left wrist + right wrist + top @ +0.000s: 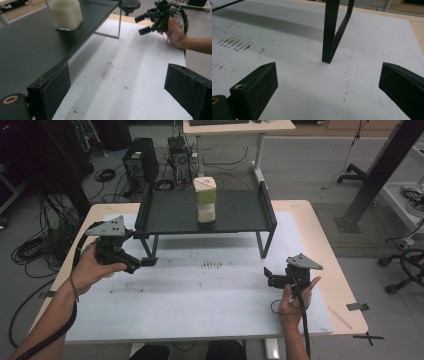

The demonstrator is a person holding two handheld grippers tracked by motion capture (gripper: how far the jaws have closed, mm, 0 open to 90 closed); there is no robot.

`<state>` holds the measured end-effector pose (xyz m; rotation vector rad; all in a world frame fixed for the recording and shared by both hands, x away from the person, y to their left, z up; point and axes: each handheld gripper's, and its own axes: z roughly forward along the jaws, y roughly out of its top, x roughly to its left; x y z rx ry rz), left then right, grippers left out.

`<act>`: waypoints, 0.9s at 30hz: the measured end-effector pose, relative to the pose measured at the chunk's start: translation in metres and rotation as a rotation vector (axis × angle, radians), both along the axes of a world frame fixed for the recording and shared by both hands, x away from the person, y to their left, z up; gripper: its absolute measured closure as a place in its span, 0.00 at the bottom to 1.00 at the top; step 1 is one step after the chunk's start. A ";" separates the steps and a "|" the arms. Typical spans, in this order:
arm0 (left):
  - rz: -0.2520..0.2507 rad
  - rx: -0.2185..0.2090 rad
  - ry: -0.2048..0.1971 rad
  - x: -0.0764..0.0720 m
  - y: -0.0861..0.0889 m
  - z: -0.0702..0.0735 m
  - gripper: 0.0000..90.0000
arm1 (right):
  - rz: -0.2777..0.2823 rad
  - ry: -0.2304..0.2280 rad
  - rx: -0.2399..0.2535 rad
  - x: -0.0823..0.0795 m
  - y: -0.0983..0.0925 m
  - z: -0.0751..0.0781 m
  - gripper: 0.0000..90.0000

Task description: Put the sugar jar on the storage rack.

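My left claw [145,262] hangs near the front left leg of the black shelf [175,215], its tips just at the shelf's corner, and its jaws stand wide with only bare mat between them. From the left gripper view I look along those jaws across the white mat [130,75], with the shelf's dark top [30,42] running off to one side. The jar [205,199] stands on that shelf, about the middle of it and toward the far edge, well apart from both my claws. It is upright, its long axis straight up and down, the lid end on top; the upper part looks pale green, the lower part whitish. In the left gripper view I see the jar's lower half [66,13], a squarish clear body full of something pale and grainy, its base flat on the shelf. My right claw [270,277] is low over the mat near the table's right side, held in my right hand [295,297], jaws also wide apart and empty. It points toward the shelf's front right leg [329,32], which stands on the mat just ahead of the jaws. Some brown smudges [211,265] mark the mat between my two claws.
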<state>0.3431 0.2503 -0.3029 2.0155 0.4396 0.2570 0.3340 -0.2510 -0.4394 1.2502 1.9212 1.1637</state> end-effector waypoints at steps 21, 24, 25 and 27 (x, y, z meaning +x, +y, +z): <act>-0.019 0.017 -0.007 -0.013 0.010 -0.021 0.07 | -0.004 0.007 -0.028 -0.001 0.003 0.001 0.02; -0.022 0.021 -0.006 -0.013 0.010 -0.022 0.07 | -0.003 0.003 -0.029 -0.001 0.003 0.001 0.02; -0.019 0.019 -0.006 -0.013 0.011 -0.022 0.07 | -0.004 0.003 -0.029 -0.001 0.003 0.001 0.02; -0.015 0.012 -0.007 -0.013 0.012 -0.022 0.07 | -0.005 0.001 -0.027 -0.001 0.002 0.001 0.02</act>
